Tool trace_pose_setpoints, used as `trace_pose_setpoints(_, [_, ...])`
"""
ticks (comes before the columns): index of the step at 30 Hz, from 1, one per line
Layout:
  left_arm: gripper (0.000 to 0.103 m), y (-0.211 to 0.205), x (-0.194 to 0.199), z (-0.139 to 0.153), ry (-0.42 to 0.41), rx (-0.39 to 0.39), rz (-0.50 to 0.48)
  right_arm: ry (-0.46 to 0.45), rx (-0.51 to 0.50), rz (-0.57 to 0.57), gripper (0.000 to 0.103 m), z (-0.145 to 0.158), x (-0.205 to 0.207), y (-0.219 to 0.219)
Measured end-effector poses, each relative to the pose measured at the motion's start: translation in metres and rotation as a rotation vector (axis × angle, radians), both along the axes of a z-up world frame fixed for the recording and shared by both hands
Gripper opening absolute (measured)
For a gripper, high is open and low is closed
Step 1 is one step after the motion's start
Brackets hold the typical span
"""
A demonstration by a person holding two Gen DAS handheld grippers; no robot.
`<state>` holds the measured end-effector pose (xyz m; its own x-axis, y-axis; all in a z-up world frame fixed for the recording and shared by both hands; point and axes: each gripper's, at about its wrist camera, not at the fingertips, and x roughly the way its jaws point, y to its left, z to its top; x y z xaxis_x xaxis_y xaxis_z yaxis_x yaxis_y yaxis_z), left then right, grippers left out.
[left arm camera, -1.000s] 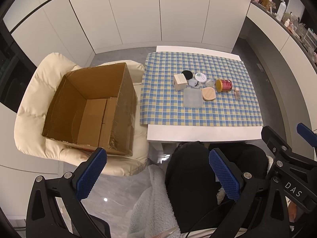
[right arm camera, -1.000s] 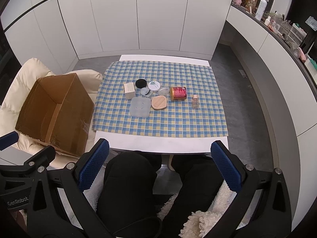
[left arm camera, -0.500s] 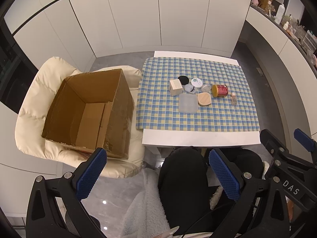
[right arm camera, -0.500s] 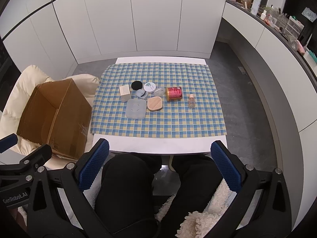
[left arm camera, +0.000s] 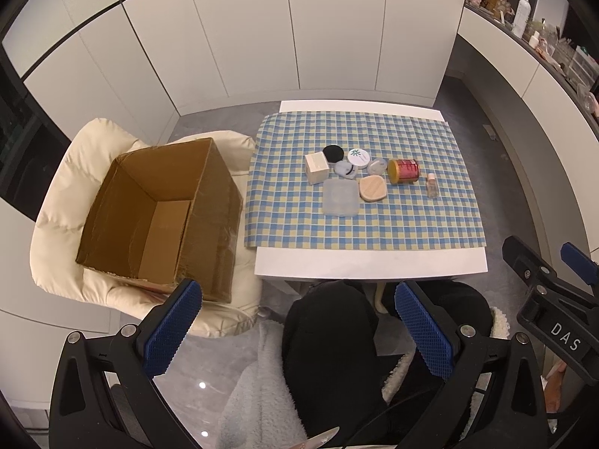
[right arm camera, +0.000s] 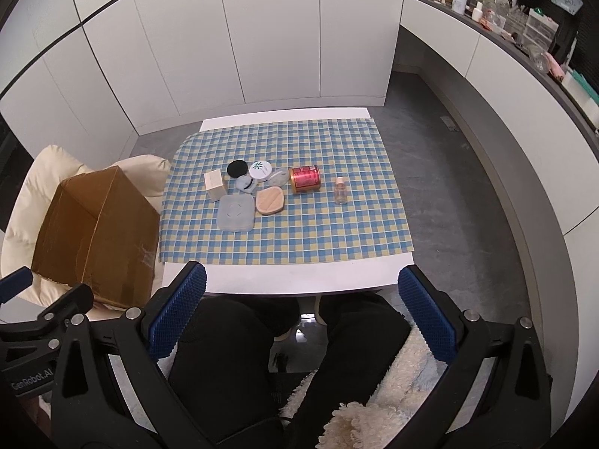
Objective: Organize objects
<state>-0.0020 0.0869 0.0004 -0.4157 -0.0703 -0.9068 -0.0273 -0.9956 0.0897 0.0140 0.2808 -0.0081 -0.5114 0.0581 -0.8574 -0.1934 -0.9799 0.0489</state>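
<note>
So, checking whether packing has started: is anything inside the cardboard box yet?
No, the cardboard box on the cream chair shows only its bare bottom flaps.

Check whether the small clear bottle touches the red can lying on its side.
Apart. The right wrist view shows a strip of checked cloth between the small clear bottle and the red can.

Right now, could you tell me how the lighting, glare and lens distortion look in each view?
Left wrist view: strong fisheye bends the cabinet doors; small ceiling-light glints on the glossy floor; the cardboard box interior is shaded. Right wrist view: same curvature, dark vignetted corners; the checked cloth is evenly lit and sharp.
</note>
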Motion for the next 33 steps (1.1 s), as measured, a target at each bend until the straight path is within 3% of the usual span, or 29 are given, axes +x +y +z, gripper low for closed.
trace_pose_setpoints(14, [0.103,0.055,-0.01,0.003,0.009,-0.02,-0.026,0.014,-0.031,-0.056,0.103,-0.004,0.003,0.051])
trace_pose_setpoints(19, [0.103,0.057,-0.016,0.008,0.049,0.054,0.004,0.009,-0.062,-0.072,0.103,-0.008,0.002,0.067])
trace_pose_setpoints(22, [0.103,0.06,-0.021,0.007,0.06,0.034,0.0,0.01,-0.061,-0.088,0.103,-0.009,0.001,0.075])
trace_pose_setpoints(33, [0.103,0.066,-0.045,-0.03,-0.018,0.047,-0.012,0.008,-0.049,-0.132,0.103,-0.022,-0.011,0.089])
